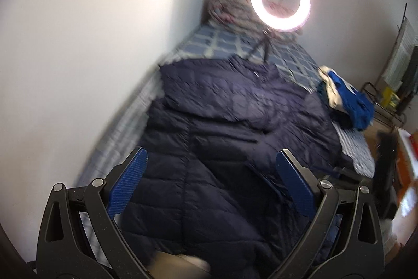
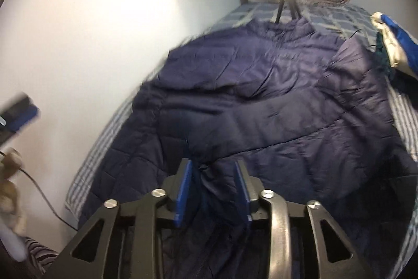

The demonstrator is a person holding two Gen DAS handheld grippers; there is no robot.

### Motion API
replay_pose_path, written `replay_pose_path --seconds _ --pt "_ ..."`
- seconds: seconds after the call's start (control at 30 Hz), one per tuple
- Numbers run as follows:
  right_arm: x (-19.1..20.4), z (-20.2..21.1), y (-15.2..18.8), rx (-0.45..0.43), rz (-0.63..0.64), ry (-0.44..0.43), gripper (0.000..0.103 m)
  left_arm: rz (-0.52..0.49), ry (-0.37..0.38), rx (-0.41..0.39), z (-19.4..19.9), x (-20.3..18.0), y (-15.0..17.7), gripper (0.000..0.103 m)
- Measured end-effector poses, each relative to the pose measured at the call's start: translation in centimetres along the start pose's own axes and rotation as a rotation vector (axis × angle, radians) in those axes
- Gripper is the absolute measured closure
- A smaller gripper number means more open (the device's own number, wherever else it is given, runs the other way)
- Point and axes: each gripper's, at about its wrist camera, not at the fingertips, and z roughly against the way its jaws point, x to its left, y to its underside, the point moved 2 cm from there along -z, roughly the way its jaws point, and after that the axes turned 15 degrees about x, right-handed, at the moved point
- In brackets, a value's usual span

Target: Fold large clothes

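Navy quilted jacket (image 1: 222, 127) lies spread across the bed (image 1: 224, 46), covering most of the near and middle mattress, collar end toward the far side near the tripod legs of a lit ring light (image 1: 280, 0); one sleeve folded in across the chest; checked blue-and-white sheet showing along the left edge by the white wall (image 1: 78, 43) and beyond the collar; rumpled patterned blanket (image 1: 230, 7) bunched at the far end of the bed; pile of blue and cream clothes (image 1: 344, 98) at the right edge, just beside the jacket. Left gripper (image 1: 210, 187) above the near hem, jaws spread wide, nothing between the blue pads, fabric below them only. Right gripper (image 2: 214, 190) low over the near part of the jacket, jaws partly apart; a puckered ridge of navy fabric sits between the pads, but whether they press it I cannot tell; picture blurred.
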Motion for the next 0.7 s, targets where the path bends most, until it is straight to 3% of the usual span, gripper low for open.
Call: replay_pose_path --seconds 0.13,0.33,0.53,0.7 --pt "-2.0 4.1 1.3 -0.062 -0.032 0.040 0.056 0.031 0.196 0.180 -3.9 -1.1 0.9 0.003" --pt "-6.0 10.0 3.9 -0.139 -0.122 0.084 0.056 0.109 0.374 0.400 -9.9 -3.7 2.2 0.011" --pt "-8.2 14.5 5.0 -0.235 -0.203 0.045 0.054 0.204 0.398 0.502 -14.8 -5.7 2.2 0.011" --pt "-8.1 16.3 4.8 -0.280 -0.181 0.070 0.054 0.214 0.316 0.526 -18.1 -6.8 1.6 0.032"
